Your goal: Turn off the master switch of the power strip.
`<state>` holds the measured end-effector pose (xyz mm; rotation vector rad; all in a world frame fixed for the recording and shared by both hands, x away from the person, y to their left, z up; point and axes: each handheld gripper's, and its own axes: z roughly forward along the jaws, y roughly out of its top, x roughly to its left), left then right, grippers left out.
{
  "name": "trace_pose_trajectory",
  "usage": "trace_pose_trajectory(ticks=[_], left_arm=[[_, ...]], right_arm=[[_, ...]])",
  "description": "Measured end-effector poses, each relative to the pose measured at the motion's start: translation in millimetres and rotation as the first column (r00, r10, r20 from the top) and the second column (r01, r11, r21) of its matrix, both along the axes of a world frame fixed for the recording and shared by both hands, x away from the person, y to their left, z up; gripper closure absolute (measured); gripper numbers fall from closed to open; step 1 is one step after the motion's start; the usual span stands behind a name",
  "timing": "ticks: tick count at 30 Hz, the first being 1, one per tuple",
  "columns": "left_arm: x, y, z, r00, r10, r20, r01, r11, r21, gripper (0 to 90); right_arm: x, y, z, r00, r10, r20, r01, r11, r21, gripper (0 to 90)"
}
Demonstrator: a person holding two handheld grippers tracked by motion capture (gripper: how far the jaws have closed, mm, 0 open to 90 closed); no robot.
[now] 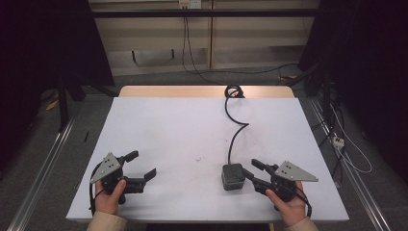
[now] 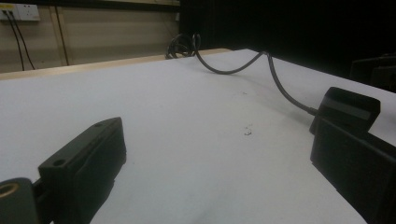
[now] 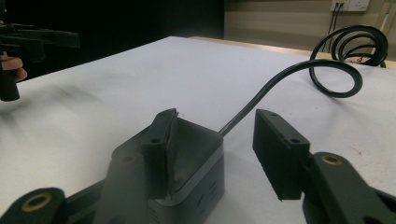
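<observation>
Two tongs rested low on the table (image 1: 192, 125): left tongs (image 1: 143, 166) open, empty at 7 o'clock; right tongs (image 1: 250, 172) open, one jaw touching the power adapter (image 1: 233, 176) at 5 o'clock. Rigid, probably dense; grip its flat sides, not the stiff cable (image 1: 236, 130).

A table (image 1: 159, 125) with a white top and a strip of pale wood showing along its far edge carries a dark, cube-shaped box (image 1: 233, 176) at about 5 o'clock from the centre. A black cable (image 1: 236, 127) runs from the box toward 12 o'clock, bends once, and ends in a small coil at the far edge.
</observation>
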<state>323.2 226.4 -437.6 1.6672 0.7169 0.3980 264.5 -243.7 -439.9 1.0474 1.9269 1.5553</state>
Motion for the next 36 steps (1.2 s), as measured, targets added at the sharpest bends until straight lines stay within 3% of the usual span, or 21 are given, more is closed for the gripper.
trace_pose_trajectory(ticks=[19, 36], left_arm=[[0.5, -1.7, -0.9, 1.0, -0.005, -0.003, 0.005, 1.0, 0.001, 3.1], [1.7, -1.5, -0.9, 1.0, -0.001, 0.003, 0.001, 1.0, -0.005, 3.1]], right_arm=[[8.8, 2.8, 4.1, 0.997, 0.062, -0.045, -0.061, 0.998, 0.028, 68.0], [12.7, 1.9, 6.4, 0.994, 0.095, -0.054, -0.093, 0.995, 0.035, 75.6]])
